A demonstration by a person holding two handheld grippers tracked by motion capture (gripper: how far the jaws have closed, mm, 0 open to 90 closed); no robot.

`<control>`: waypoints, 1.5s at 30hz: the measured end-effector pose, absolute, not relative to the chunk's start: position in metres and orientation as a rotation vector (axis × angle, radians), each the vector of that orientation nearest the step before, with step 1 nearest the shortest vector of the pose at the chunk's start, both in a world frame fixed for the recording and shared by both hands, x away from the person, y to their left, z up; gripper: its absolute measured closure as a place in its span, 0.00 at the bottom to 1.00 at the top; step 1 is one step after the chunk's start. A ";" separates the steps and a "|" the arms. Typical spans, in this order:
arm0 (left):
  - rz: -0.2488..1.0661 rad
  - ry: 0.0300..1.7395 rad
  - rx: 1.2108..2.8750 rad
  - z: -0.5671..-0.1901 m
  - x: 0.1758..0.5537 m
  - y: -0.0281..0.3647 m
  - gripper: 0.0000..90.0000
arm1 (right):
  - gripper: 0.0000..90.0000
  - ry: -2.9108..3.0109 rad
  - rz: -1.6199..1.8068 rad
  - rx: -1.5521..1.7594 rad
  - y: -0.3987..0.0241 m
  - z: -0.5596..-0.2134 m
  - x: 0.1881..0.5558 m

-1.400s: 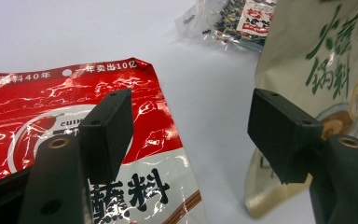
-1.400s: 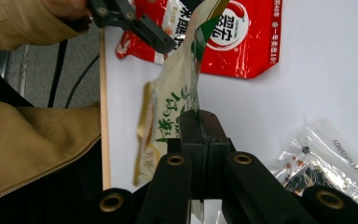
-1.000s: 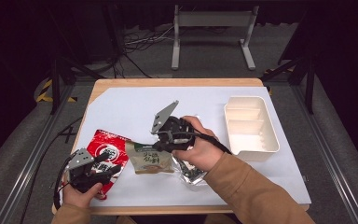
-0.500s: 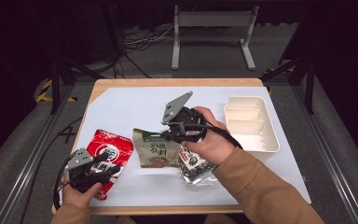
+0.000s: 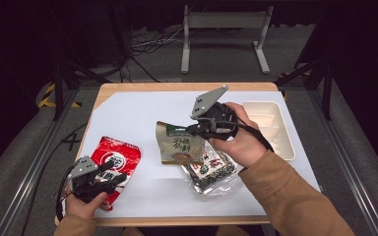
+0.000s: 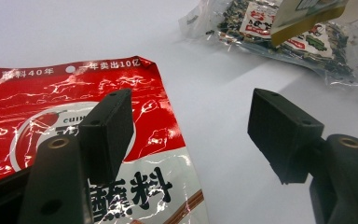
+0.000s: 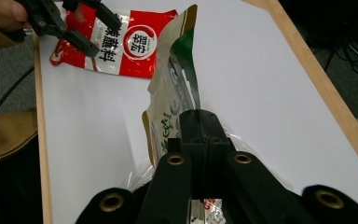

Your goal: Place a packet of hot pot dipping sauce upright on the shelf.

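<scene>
Since a second ago the green pouch [image 5: 178, 144] is lifted off the table and carried from beside the red packet toward table centre; its lower edge now hangs over the clear seaweed bag [image 5: 210, 168], which was partly hidden under the right hand before. Right gripper [image 5: 195, 129] is moved up and toward the far right along with it. Left side is unchanged.

Right gripper: jaws are closed on the pouch's edge, seen pinched flat in the right gripper view [image 7: 196, 140]. Pouch [image 7: 172, 88] is held tilted, top edge curling away from the camera, white paper table cover [image 7: 98, 116] below it.

Left gripper [image 5: 109, 173]: jaws are spread wide, nothing between them. In the left gripper view the gripper [image 6: 193, 135] is held low over the red packet [image 6: 65, 116]; one jaw is seen above the packet's printed face, the other above bare paper just past the packet's edge. Contact with the packet cannot be told.

Red packet [image 5: 112, 158] is lying flat at the near-left of the table. Seaweed bag [image 6: 284, 32] is lying flat near table centre, well apart from the packet. White divided tray [image 5: 281, 132] is sitting at the far-right of the table, behind the right hand [image 5: 241, 142].
</scene>
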State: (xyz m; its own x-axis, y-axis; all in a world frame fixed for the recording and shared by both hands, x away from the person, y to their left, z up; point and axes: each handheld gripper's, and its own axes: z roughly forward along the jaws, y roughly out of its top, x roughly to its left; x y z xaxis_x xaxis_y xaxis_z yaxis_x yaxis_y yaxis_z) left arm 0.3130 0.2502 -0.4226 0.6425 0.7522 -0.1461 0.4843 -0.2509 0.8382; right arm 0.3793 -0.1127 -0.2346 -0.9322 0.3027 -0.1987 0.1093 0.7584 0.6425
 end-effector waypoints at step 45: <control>0.329 0.974 1.852 -0.423 0.322 0.243 0.34 | 1.00 2.417 0.904 0.625 -0.257 -0.207 0.417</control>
